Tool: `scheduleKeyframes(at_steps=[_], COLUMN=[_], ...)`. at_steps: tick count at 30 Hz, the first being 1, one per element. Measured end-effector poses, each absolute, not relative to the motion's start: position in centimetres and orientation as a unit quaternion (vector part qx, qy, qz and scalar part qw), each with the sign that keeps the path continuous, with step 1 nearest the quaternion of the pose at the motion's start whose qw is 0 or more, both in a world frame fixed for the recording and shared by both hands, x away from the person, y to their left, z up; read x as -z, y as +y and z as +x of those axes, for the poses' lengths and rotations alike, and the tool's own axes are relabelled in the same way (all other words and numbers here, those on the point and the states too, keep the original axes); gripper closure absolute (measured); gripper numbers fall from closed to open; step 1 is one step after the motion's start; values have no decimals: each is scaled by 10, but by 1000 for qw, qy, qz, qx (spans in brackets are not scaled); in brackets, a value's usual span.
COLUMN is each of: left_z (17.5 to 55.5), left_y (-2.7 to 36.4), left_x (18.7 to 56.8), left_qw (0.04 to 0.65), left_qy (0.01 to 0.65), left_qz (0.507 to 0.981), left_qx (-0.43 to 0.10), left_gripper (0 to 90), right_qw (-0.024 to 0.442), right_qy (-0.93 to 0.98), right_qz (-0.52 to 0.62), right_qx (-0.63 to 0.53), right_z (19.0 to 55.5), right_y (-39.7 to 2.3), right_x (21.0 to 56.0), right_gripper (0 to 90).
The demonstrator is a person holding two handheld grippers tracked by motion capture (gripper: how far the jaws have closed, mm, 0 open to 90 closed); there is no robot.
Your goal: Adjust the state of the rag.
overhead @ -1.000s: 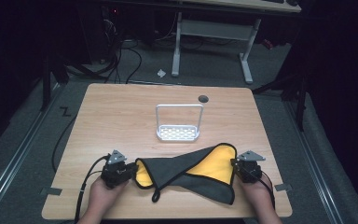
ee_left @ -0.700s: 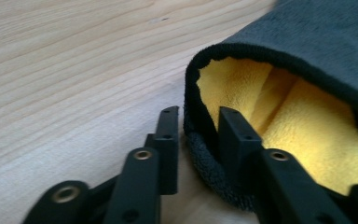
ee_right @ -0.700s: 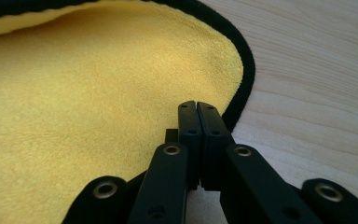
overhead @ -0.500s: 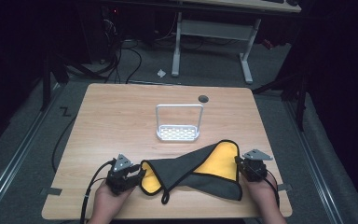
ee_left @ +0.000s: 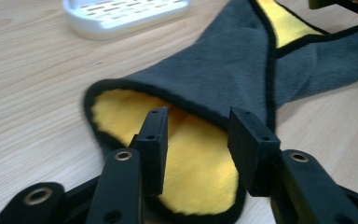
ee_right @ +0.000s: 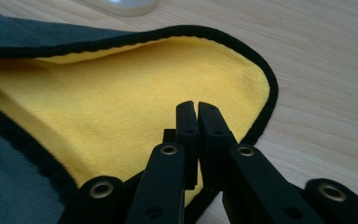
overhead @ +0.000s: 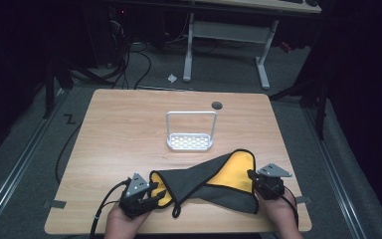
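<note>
A cloth (overhead: 204, 181), grey on one side, yellow on the other and edged in black, lies folded across the front of the table (overhead: 129, 124). My left gripper (overhead: 151, 191) is at its left end. In the left gripper view its jaws (ee_left: 198, 116) have just been opening. They stand apart over the yellow lining of the cloth (ee_left: 223, 70) without pressing on it. My right gripper (overhead: 252, 175) is at the cloth's right end. Its jaws (ee_right: 196, 106) are shut just above the yellow corner of the cloth (ee_right: 121, 102), and I see no fabric pinched between them.
A white perforated tray with an upright wire handle (overhead: 190, 142) stands mid-table behind the cloth, its edge visible as the tray (ee_left: 121, 14). A round cable hole (overhead: 217, 105) sits near the far edge. A desk frame (overhead: 226, 35) and floor cables lie beyond.
The left gripper's jaws have spread apart and that hand has drawn back toward the front edge, leaving the cloth's left end on the table. The right gripper has barely shifted.
</note>
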State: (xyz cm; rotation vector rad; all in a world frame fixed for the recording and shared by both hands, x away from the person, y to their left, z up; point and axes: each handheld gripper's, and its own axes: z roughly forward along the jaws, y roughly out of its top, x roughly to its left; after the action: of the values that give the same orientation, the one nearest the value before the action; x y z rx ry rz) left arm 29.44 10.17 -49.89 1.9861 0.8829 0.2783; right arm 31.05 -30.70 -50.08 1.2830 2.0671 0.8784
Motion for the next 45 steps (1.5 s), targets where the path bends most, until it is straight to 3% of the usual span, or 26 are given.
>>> scheduleKeyframes(at_steps=[5,11,14,15,16,19,25,29,36,40,45], left_z=[291,289,288,290,292,296,325,348,416,438,445], left_y=[71,37,33,35,38,47,82,98,121,120,117], left_x=[504,521,523,522,520,508,482,479,502,515,518], left_qw=[455,398,381,383,386,401,443,437,398,385,395], left_qy=[325,282,272,278,282,285,340,366,433,454,465], left_qz=[824,866,871,869,867,858,819,811,801,797,785], left_qx=[-95,-111,-148,-146,-141,-146,-131,-132,-109,-103,-103], left_gripper=[518,485,641,641,812,866,867,864,845,830,745], right_qw=[272,253,231,231,223,224,227,223,220,217,218], right_qy=[773,788,815,815,825,834,827,821,821,820,821], right_qz=[460,438,418,418,416,416,428,438,437,438,437], right_qx=[-342,-350,-328,-328,-311,-287,-287,-290,-294,-296,-297], right_z=[294,273,265,265,266,272,278,280,281,282,282], right_y=[-295,-279,-266,-266,-262,-263,-274,-281,-283,-284,-284], right_x=[492,492,504,504,510,518,519,519,519,519,520], right_gripper=[874,869,870,870,874,878,885,886,885,885,885])
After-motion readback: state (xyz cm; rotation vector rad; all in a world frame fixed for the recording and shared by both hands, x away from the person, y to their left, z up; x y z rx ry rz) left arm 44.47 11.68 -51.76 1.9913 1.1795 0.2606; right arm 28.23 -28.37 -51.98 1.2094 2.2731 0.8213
